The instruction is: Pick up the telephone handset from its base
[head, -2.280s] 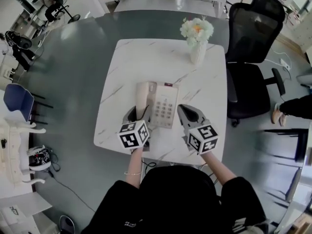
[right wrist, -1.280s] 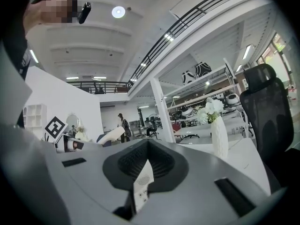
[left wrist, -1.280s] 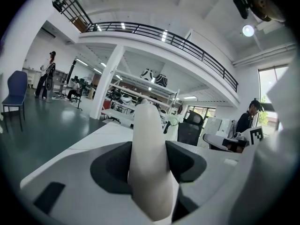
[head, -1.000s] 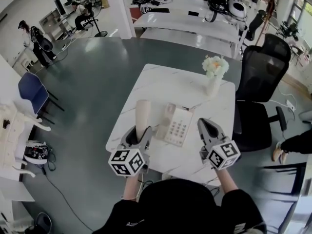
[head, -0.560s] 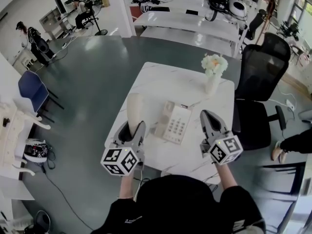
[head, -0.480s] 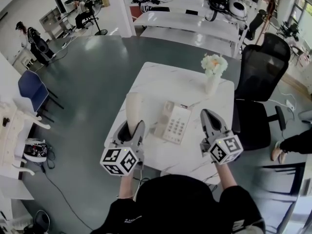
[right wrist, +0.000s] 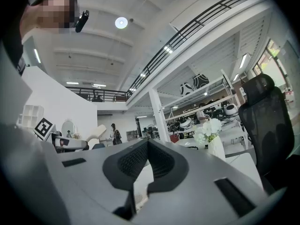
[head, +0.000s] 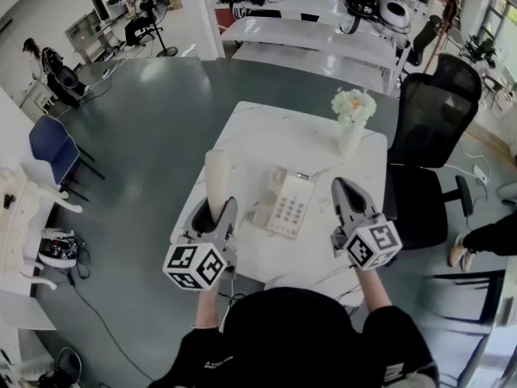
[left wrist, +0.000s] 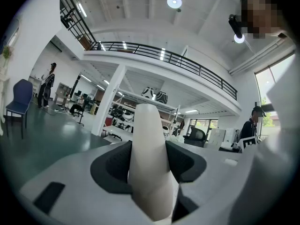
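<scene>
Handset: lower end hidden between left gripper fingers. Left gripper view: handset runs back under fingers, near end cut off there. Pale mass right of fingers, blurred, unidentifiable. Telephone base: key print too small to read. Right gripper view: pale sliver in gap below right gripper fingertips, too little showing to name. Vase: foot hidden behind right-hand finger. Office chair cut off by picture rim. Head view: both hands hidden beneath gripper bodies.
</scene>
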Motion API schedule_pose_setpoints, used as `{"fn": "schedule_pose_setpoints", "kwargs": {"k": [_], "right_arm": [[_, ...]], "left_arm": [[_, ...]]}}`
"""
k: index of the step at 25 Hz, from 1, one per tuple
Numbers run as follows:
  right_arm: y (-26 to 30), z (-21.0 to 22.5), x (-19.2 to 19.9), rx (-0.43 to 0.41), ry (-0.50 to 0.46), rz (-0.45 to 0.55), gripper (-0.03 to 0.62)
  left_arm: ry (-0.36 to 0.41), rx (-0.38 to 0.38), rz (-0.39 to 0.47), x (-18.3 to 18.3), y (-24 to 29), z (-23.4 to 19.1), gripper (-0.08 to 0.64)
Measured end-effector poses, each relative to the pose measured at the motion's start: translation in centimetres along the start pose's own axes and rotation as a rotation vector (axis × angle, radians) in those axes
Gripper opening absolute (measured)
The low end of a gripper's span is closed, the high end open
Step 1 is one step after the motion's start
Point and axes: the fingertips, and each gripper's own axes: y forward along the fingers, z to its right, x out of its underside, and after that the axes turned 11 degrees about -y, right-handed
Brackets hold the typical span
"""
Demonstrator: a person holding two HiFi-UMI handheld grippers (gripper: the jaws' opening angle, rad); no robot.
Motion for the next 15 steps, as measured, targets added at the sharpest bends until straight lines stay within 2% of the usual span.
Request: {"fn": "schedule_pose_setpoints", "kwargs": {"k": [15], "right_arm": [[0.00, 0.61, -0.07, 0.022, -0.025, -0.004, -0.009]], "left_arm": [[0.006, -0.002, 0.002, 0.03, 0.39, 0.18, 0.213]]}}
